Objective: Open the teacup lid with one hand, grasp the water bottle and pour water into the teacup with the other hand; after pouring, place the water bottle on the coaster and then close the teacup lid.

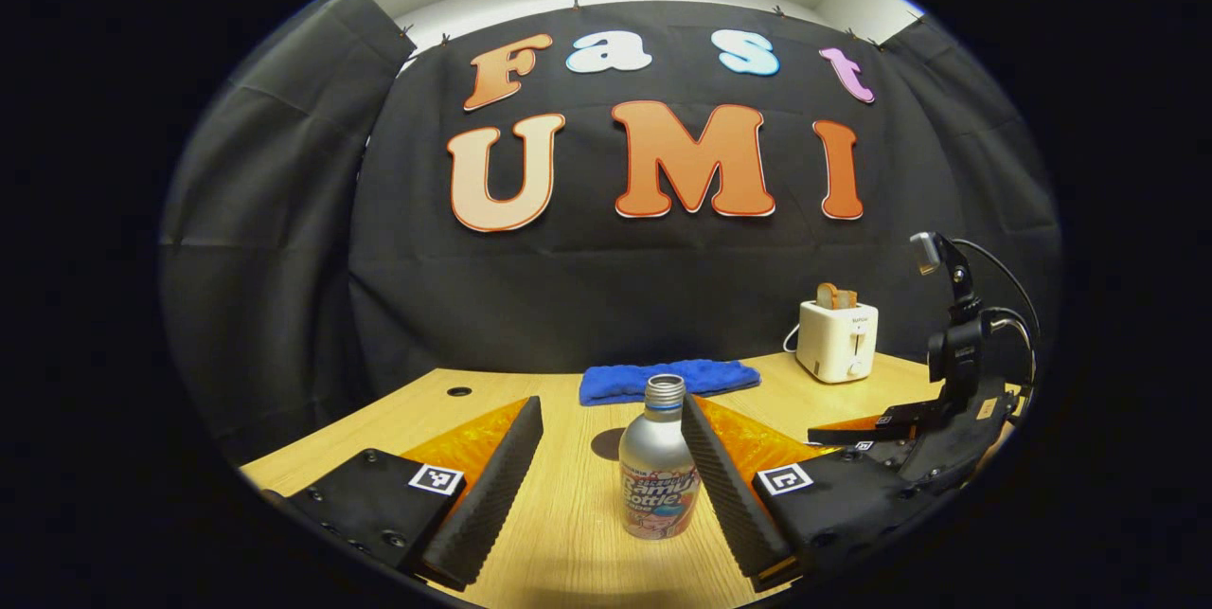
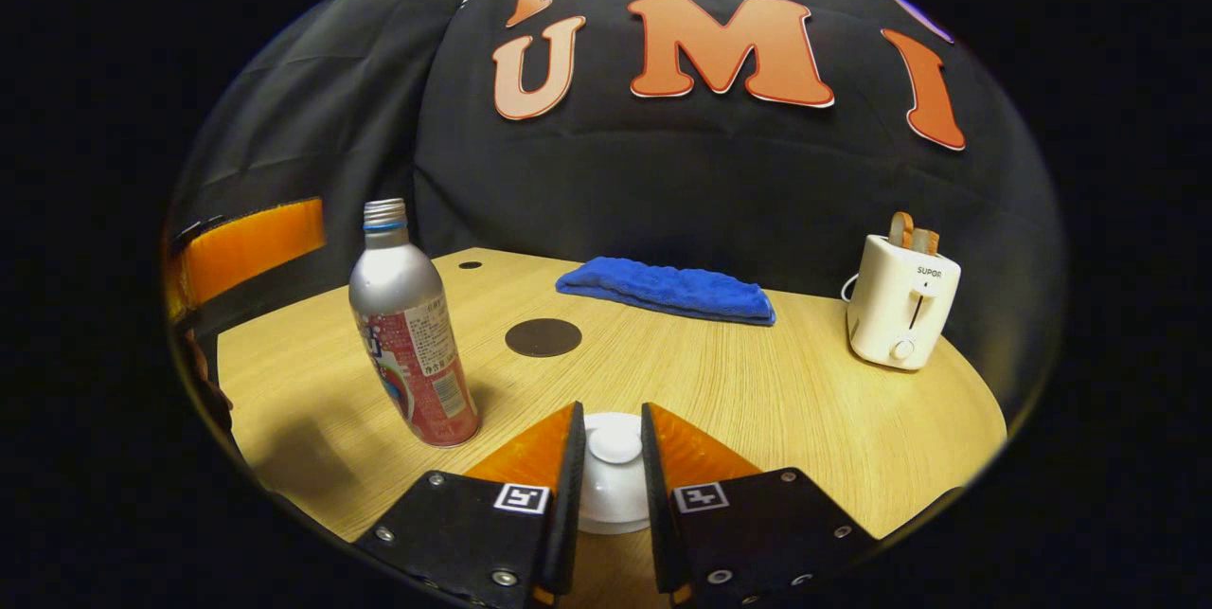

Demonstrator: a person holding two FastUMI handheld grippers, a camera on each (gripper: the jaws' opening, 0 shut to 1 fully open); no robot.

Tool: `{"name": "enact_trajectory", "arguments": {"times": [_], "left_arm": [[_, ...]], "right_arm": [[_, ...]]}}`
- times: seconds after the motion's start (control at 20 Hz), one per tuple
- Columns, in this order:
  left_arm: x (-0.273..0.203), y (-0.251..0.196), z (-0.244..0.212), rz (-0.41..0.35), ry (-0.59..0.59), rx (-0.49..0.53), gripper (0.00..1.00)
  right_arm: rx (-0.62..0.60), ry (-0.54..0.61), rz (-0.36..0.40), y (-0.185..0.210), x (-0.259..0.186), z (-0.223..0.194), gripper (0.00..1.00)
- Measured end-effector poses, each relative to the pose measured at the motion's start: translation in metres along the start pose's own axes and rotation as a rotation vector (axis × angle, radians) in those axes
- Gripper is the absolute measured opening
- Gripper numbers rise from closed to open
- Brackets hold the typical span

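Wooden surface [image 2: 757, 401]: left gripper [image 1: 606, 486] wide around, not clamping, the smooth, likely slippery aluminium water bottle [image 1: 660, 472] mid-surface, best taken at its label; right gripper [image 2: 611, 486] narrow, apparently pinching the fragile white teacup lid [image 2: 615, 446] knob at the near edge.

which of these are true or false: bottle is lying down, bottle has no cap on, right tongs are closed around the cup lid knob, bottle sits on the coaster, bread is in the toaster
1. The bottle is lying down. False: it stands upright on the table.
2. The bottle has no cap on. True: its threaded neck is bare.
3. The right tongs are closed around the knob of the cup lid. True: both fingers sit against the knob's sides.
4. The bottle sits on the coaster. False: the coaster lies bare, farther back on the table.
5. Bread is in the toaster. True: slices stick out of the top.
6. The left tongs are clamped on the bottle. False: they are open, with the bottle between them.
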State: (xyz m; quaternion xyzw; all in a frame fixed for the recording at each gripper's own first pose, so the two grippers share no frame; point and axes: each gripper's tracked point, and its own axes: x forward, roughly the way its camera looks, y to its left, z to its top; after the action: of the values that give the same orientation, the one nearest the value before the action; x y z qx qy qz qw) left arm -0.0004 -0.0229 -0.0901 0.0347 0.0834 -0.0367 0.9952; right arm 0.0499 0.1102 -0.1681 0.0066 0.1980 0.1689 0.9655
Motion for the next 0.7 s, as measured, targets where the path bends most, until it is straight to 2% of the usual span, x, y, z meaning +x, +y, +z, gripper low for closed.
{"name": "enact_trajectory", "arguments": {"times": [0.1, 0.15, 0.35, 0.45, 0.5, 0.55, 0.7], "left_arm": [[0.005, -0.005, -0.006, -0.02, 0.01, -0.002, 0.94], [0.007, -0.012, -0.014, -0.048, 0.022, 0.002, 0.97], [0.007, -0.032, -0.03, -0.114, 0.05, 0.018, 0.97], [0.011, -0.037, -0.045, -0.12, 0.097, 0.023, 0.97], [0.013, -0.038, -0.051, -0.119, 0.112, 0.023, 0.94], [0.017, -0.038, -0.057, -0.111, 0.132, 0.02, 0.97], [0.027, -0.04, -0.068, -0.11, 0.164, -0.01, 0.97]], "right_arm": [[0.009, 0.005, 0.002, -0.001, 0.0, 0.0, 0.26], [0.033, 0.01, 0.004, -0.002, 0.001, 0.001, 0.24], [0.052, -0.013, 0.004, -0.006, -0.001, 0.011, 0.23], [0.057, -0.033, -0.005, -0.01, -0.005, 0.019, 0.23], [0.069, -0.037, -0.01, -0.013, -0.008, 0.022, 0.23], [0.084, -0.048, -0.012, -0.015, -0.012, 0.027, 0.23], [0.092, -0.087, -0.041, -0.029, -0.021, 0.04, 0.23]]}}
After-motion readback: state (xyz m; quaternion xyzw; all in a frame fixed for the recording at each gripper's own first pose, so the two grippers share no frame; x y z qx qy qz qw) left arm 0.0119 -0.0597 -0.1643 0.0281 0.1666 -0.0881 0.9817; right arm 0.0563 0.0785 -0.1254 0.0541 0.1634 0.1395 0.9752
